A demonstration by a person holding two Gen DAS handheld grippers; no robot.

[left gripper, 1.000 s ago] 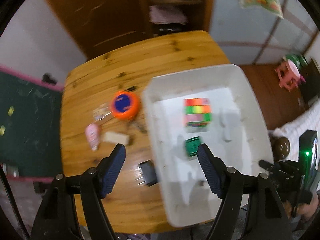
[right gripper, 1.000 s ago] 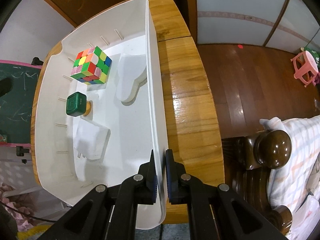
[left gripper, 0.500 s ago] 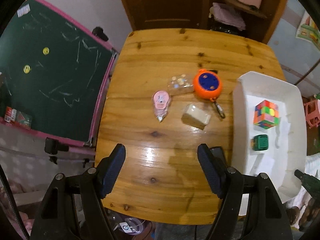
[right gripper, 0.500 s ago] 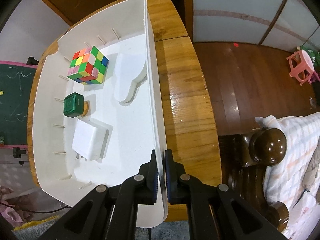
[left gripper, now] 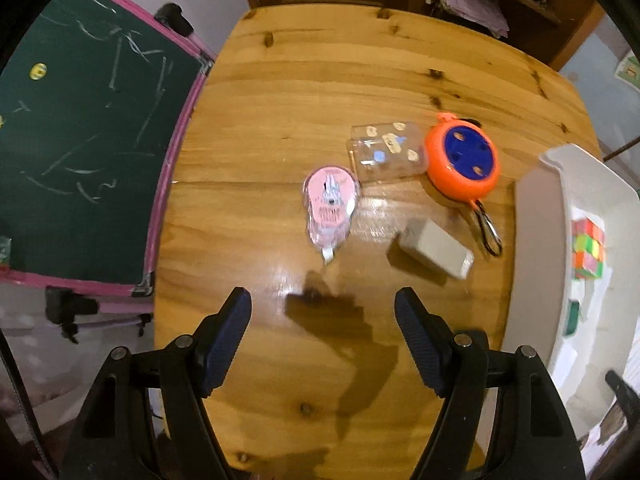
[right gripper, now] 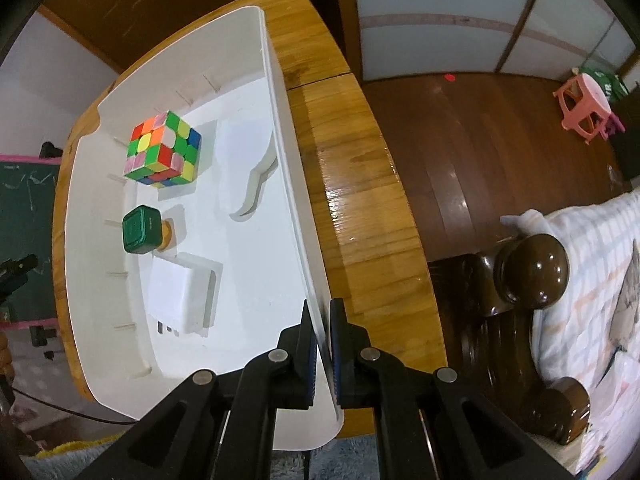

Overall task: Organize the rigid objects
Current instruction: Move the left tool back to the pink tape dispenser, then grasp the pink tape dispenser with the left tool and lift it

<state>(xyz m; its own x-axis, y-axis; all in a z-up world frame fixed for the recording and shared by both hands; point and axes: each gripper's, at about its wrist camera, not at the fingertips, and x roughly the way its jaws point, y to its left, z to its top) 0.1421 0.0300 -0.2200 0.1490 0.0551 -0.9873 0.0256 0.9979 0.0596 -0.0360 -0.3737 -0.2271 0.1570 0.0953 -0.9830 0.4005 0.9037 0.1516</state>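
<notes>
Spread left fingers (left gripper: 240, 320) hover above the wooden bench (left gripper: 260, 120); right fingers (right gripper: 308, 344) pinch the white plastic bin (right gripper: 100, 280) wall. The grey rectangular block (left gripper: 436, 248) at 1 o'clock could be pushed aside if approached off-centre.

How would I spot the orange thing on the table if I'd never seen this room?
Start at the wooden table and find the white bin at its right edge. Just left of the bin lies the round orange reel with a blue centre and a metal clip; its neighbours, a clear box and a pale block, are boxy and colourless.
</notes>
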